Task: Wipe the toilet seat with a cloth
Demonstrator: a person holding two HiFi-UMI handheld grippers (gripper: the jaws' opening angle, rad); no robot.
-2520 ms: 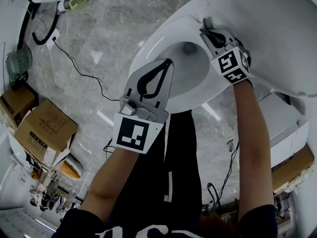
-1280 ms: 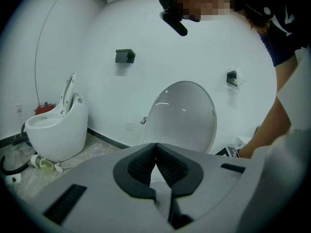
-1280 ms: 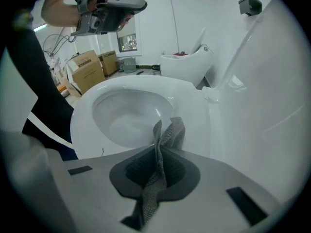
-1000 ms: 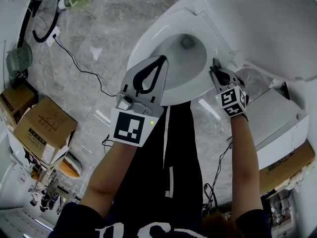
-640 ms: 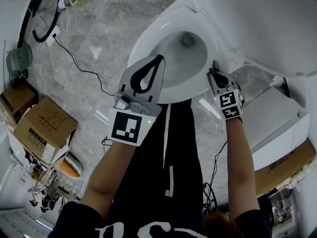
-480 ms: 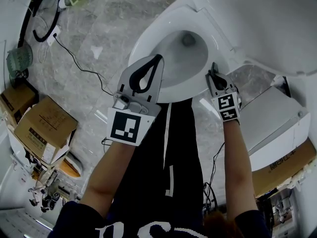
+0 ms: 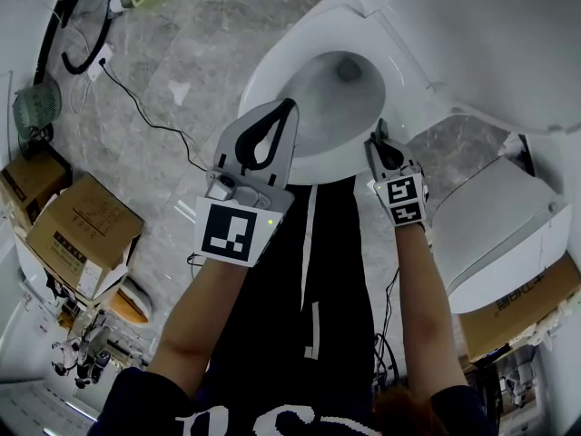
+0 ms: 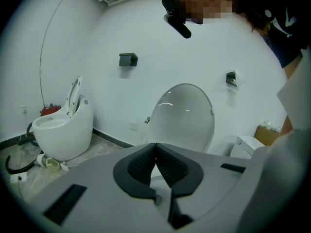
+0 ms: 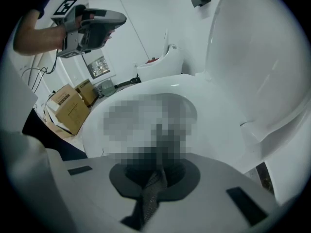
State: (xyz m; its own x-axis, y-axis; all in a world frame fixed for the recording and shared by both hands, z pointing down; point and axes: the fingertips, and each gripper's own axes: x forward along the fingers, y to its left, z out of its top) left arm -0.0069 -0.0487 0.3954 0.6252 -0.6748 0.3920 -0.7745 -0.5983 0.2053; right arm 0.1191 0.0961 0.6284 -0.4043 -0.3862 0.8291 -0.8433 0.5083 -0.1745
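The white toilet seat [image 7: 272, 71] rings the bowl at the top middle of the head view, with its lid [image 7: 490, 44] raised behind. My right gripper [image 7: 379, 134] rests at the seat's front right rim, shut on a dark woven cloth [image 9: 150, 198] that trails back between its jaws. In the right gripper view the seat [image 9: 218, 120] curves away ahead and the lid [image 9: 262, 57] stands at the right. My left gripper [image 7: 289, 107] hovers over the seat's front left, jaws shut with nothing in them [image 8: 155, 147].
Cardboard boxes [image 7: 82, 230] stand on the marble floor at the left, with a black cable [image 7: 136, 107] running across it. A white unit [image 7: 499, 225] is close at the right. A second toilet [image 8: 63, 125] stands by the wall. The person's black trousers [image 7: 331, 271] are right against the bowl's front.
My right gripper has slid with the cloth from the seat's back right, along the right side, round to the front rim. The left gripper has barely moved.
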